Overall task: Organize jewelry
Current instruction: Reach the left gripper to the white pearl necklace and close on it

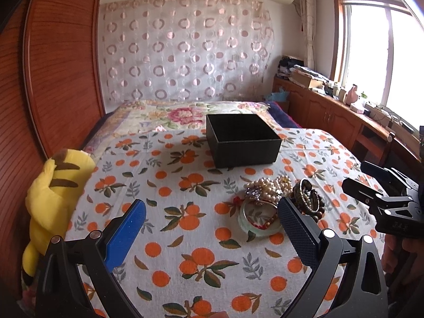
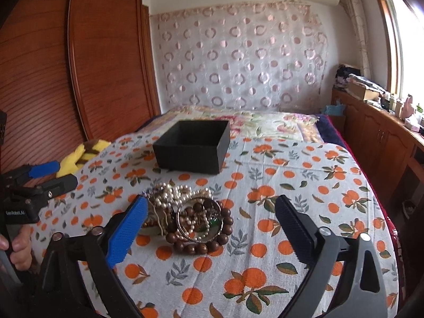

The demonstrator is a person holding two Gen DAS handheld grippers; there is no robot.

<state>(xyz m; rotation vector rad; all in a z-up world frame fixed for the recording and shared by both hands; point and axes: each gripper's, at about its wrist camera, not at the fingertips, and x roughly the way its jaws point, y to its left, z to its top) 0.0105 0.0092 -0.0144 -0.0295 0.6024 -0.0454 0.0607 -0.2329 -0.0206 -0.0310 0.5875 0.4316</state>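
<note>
A heap of jewelry (image 1: 278, 198) lies on the orange-print cloth: pearl strands (image 1: 265, 185), a pale green bangle (image 1: 258, 221) and dark bead bracelets (image 1: 308, 196). Behind it stands an open black box (image 1: 246, 151), which looks empty. My left gripper (image 1: 212, 202) is open above bare cloth, its black finger (image 1: 296, 228) just in front of the heap. In the right wrist view my right gripper (image 2: 212, 201) is open, with the heap (image 2: 185, 212) and a brown bead bracelet (image 2: 201, 243) between its fingers, close to the blue finger (image 2: 127, 233). The pads touch nothing. The box (image 2: 188, 156) lies beyond.
A yellow plush toy (image 1: 53, 198) lies at the cloth's left edge beside a wooden wardrobe (image 1: 53, 79). Low wooden cabinets (image 1: 331, 114) run along the right under the window. A flowered bedspread (image 1: 172, 114) stretches behind the box. A hand (image 2: 18, 246) holds the left gripper's handle.
</note>
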